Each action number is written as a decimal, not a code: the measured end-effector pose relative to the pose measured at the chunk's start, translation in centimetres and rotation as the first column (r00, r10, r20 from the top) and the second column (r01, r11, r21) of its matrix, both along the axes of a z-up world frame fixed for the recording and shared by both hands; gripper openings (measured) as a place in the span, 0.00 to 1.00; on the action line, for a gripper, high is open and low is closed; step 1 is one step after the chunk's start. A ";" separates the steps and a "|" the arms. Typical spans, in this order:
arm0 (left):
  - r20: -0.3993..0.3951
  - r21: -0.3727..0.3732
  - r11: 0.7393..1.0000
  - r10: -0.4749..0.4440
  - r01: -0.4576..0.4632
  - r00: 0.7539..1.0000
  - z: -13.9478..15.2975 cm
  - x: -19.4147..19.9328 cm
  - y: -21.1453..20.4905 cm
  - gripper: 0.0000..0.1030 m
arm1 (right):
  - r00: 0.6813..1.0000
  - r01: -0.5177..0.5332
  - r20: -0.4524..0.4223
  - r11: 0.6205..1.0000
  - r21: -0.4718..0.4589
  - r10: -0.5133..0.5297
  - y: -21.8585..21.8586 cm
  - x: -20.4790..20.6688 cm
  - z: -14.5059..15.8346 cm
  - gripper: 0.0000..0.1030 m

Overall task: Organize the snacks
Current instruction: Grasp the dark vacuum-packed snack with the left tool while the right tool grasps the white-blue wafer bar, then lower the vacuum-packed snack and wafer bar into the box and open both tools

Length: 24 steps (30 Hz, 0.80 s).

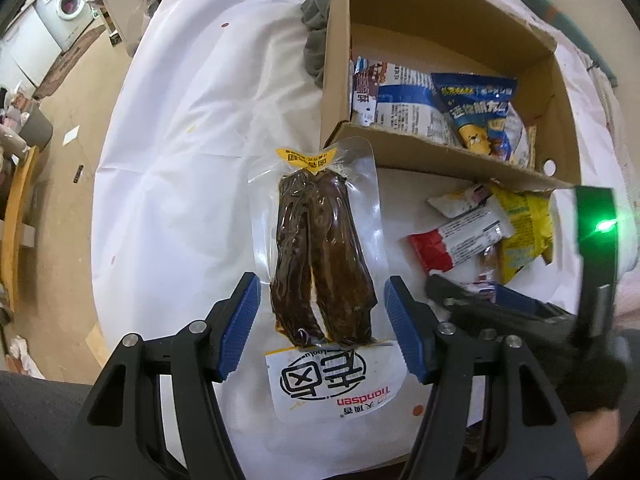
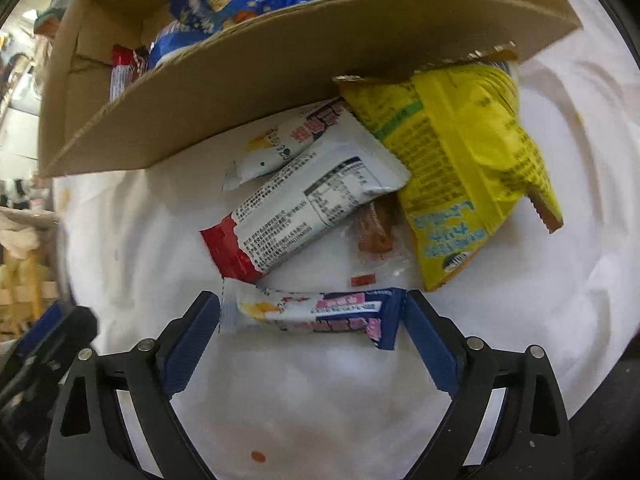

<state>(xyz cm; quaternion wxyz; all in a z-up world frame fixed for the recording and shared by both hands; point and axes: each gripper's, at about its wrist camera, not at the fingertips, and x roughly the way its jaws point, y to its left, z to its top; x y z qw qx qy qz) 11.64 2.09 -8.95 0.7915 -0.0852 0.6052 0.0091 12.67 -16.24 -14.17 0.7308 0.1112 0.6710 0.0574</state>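
Note:
A clear vacuum pack of dark brown meat strips [image 1: 320, 256] with a white and yellow label sits lengthwise between my left gripper's blue pads; the left gripper [image 1: 322, 320] is shut on it by its clear side edges. My right gripper [image 2: 310, 320] is open over the white cloth and straddles a white, blue and pink snack bar [image 2: 316, 312] lying crosswise between its fingers. Beyond the bar lie a red and white pack [image 2: 304, 216], a yellow bag [image 2: 460, 168] and a small white sachet [image 2: 280, 148]. The cardboard box [image 1: 440, 0] holds blue and white snack bags [image 1: 476, 108].
The box's front flap [image 2: 260, 80] overhangs the loose snacks. A grey cloth [image 1: 316, 32] lies left of the box. The white-covered table [image 1: 180, 160] ends at the left over a tan floor, with a washing machine [image 1: 68, 0] far off. The right gripper [image 1: 480, 300] shows blurred beside my left.

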 end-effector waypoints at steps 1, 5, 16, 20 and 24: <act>-0.001 -0.012 1.000 0.004 -0.004 1.000 0.1 0.0 0.1 0.59 | 1.000 -0.010 0.007 1.000 -0.019 0.010 0.3 0.0 -0.1 0.92; -0.002 -0.037 0.999 0.022 -0.022 1.000 0.2 0.3 0.9 0.59 | 0.998 -0.049 0.023 0.996 -0.071 0.051 1.4 -0.2 -0.7 0.93; 0.009 -0.048 0.998 0.041 -0.040 0.999 0.5 0.1 1.1 0.59 | 0.984 -0.153 0.085 0.988 -0.015 0.153 1.1 -3.3 1.0 0.69; 0.032 -0.024 0.999 0.034 -0.033 0.999 0.8 -0.2 0.9 0.59 | 0.982 -0.159 0.115 0.986 0.050 0.153 -0.4 -5.1 2.6 0.69; 0.067 -0.002 0.999 0.035 -0.035 0.997 1.5 -0.5 0.8 0.59 | 0.976 -0.158 0.165 0.981 0.110 0.139 -2.2 -6.0 4.9 0.69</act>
